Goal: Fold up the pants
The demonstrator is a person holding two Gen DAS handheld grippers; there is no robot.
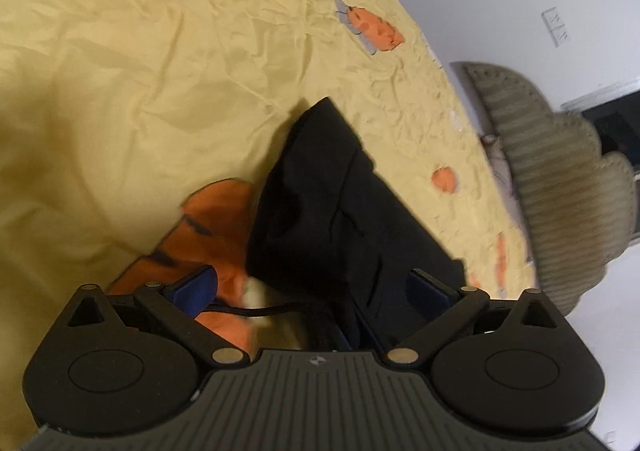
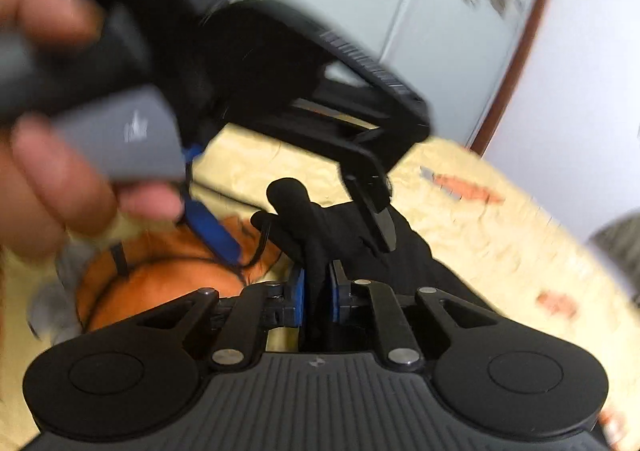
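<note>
Pants (image 1: 352, 211) lie bunched on the yellow sheet (image 1: 120, 71), mostly beside the big orange print (image 1: 216, 211), and everything I describe sits around that dark bundle. My right gripper (image 2: 316, 291) has its jaws nearly closed on a fold of black cloth at the bundle's near edge, I judge so I can lift that edge over. My left gripper (image 1: 312, 287) is wide apart; cloth lies against its right finger (image 1: 430, 285), but I see no pinch. It hovers just above the bundle, likely releasing or regrasping.
</note>
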